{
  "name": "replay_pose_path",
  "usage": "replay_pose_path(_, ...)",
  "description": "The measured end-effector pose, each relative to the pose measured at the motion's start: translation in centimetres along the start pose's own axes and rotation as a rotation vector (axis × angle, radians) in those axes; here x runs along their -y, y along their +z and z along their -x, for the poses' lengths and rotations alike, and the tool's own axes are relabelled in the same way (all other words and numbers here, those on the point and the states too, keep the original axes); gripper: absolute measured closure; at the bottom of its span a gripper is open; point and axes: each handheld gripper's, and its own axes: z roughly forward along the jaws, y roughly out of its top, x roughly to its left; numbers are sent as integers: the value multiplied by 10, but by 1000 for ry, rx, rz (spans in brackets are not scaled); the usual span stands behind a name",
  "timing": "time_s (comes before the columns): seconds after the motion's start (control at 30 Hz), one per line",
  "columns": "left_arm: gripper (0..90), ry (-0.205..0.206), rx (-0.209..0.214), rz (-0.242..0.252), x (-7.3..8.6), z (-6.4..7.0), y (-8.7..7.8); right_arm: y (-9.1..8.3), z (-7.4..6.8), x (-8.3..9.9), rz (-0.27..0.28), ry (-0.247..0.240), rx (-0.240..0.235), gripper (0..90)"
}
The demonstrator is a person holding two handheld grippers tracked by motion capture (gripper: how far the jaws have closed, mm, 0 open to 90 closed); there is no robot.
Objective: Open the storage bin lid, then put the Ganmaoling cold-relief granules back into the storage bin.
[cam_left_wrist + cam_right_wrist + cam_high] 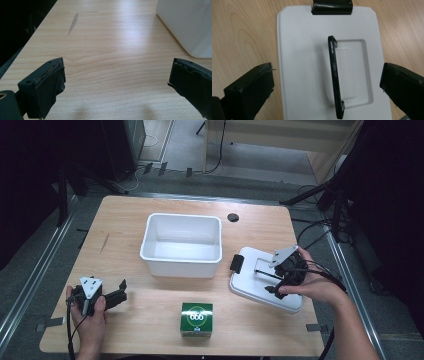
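My right gripper (270, 282) hangs over the white lid (255, 285) at the right of the high view, its jaws spread wide and holding nothing. In the right gripper view the lid's black handle (335, 77) stands upright between the jaws, touching neither, and a black latch (332, 7) sits at the lid's top edge. My left gripper (120, 292) rests low at the lower left, jaws wide open and empty above the bare table (107, 50). The white tub (182, 245) sits at the centre, the green box (196, 319) below it near the bottom edge.
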Motion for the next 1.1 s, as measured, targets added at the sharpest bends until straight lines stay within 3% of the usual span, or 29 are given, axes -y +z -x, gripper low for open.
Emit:
replay_pose_path(0.33,12,-1,1,0,0,0,0,-6,-18,-19,20,-48,-20,0)
replay_pose_path(0.77,12,-6,2,1,0,0,1,0,-43,-47,10,-89,-34,0)
replay_pose_path(1.1,12,-13,-3,0,-1,-1,1,5,-62,-63,45,-132,-53,0)
